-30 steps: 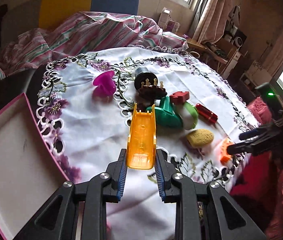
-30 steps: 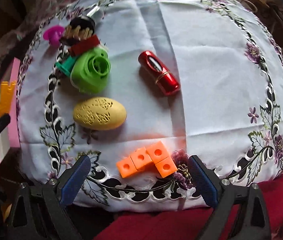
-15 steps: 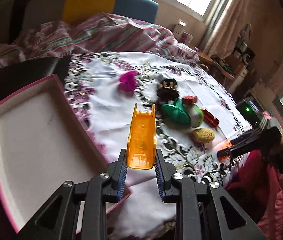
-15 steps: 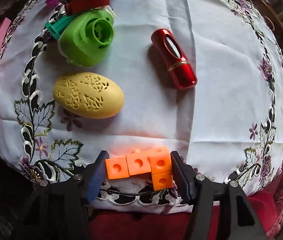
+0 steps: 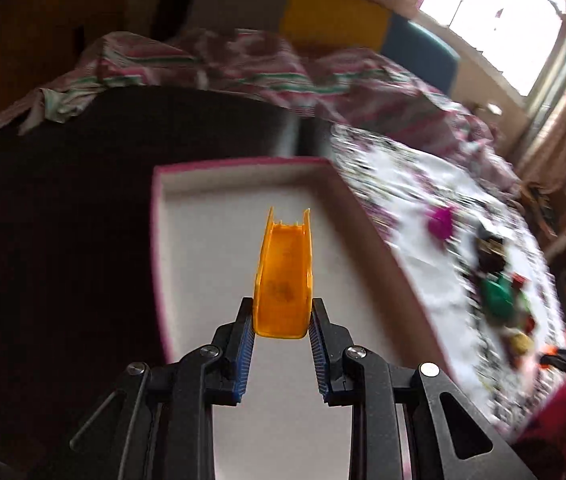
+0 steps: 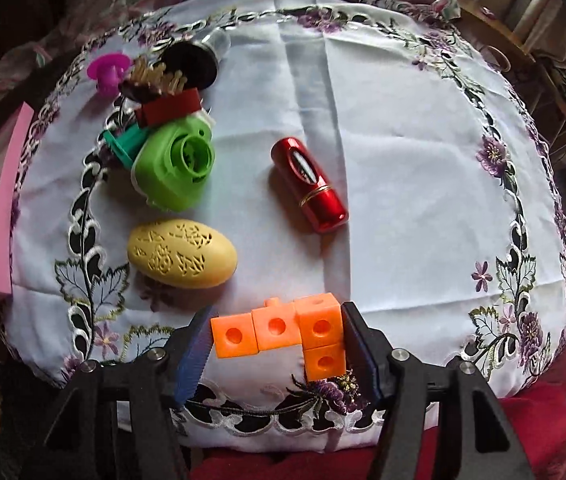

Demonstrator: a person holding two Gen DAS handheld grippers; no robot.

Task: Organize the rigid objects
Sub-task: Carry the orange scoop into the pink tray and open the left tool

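while the orange chute piece (image 5: 283, 276) is clamped at its near end between the left tongs (image 5: 281, 326), it is held above the pale floor of the pink-rimmed box (image 5: 239, 165), its open far end pointing toward twelve o'clock. it is judged to be light, stiff, thin-walled plastic; the side walls are gripped flat by the pads, which suits it, though a hard squeeze could flex the walls inward. whether it already touches the box floor cannot be told.

the right tongs (image 6: 279, 344) have just been closing, and the orange block cluster (image 6: 283, 326) is now seen between them: the right pad lies against the corner cube, the left pad is at the end cube, but firm contact there cannot be confirmed. the cluster sits near six o'clock on the embroidered cloth (image 6: 403, 160) over the surface. it is judged rigid and light, yet made of snapped-together cubes, so a grip across the long row could buckle a joint; a hold across the corner cube would be safer.

from the cluster, the yellow pierced egg (image 6: 183, 254) lies at ten o'clock, the red lipstick case (image 6: 309, 184) at twelve, smooth and likely to roll. the green housing (image 6: 175, 168) lies at eleven, with the dark brush (image 6: 163, 80) and magenta piece (image 6: 109, 70) beyond.
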